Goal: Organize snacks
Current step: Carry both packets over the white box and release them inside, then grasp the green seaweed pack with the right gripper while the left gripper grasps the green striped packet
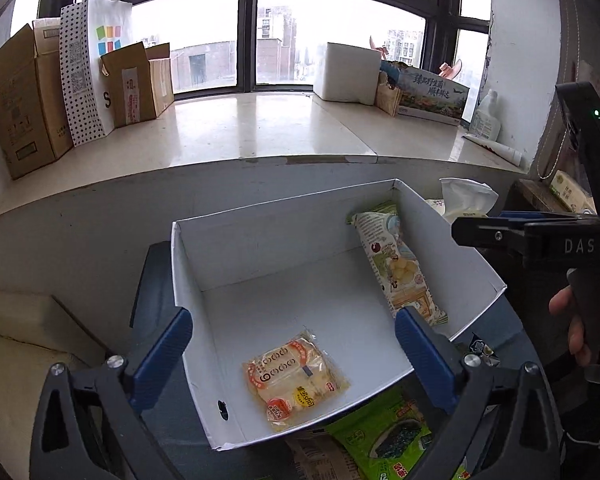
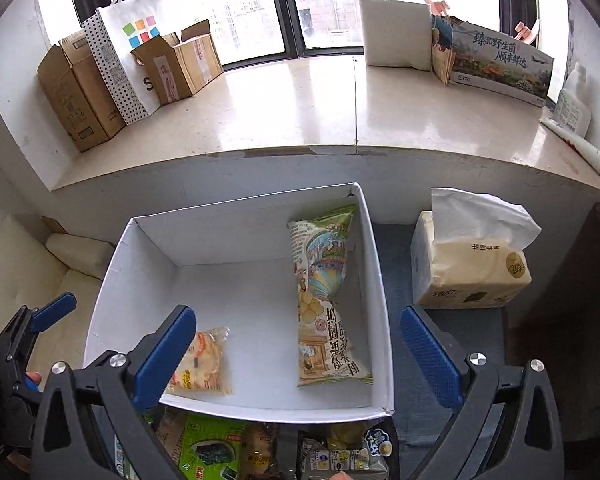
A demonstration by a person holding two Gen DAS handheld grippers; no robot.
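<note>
The open box (image 2: 236,240) is plain white inside. The small snack packet (image 1: 296,380) in it is orange and yellow with red rounds; the long chip bag (image 2: 328,300) is green and cream with printed pictures. A bright green packet (image 1: 384,436) lies below. The gripper pads (image 1: 164,356) are blue on black arms. The bag (image 2: 128,60) at upper left is white with black dots and coloured squares.

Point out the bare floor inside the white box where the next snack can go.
White box: bare floor between the small orange packet and the long chip bag, and behind the packet to the back wall. Crowded: loose snacks outside its near wall.
</note>
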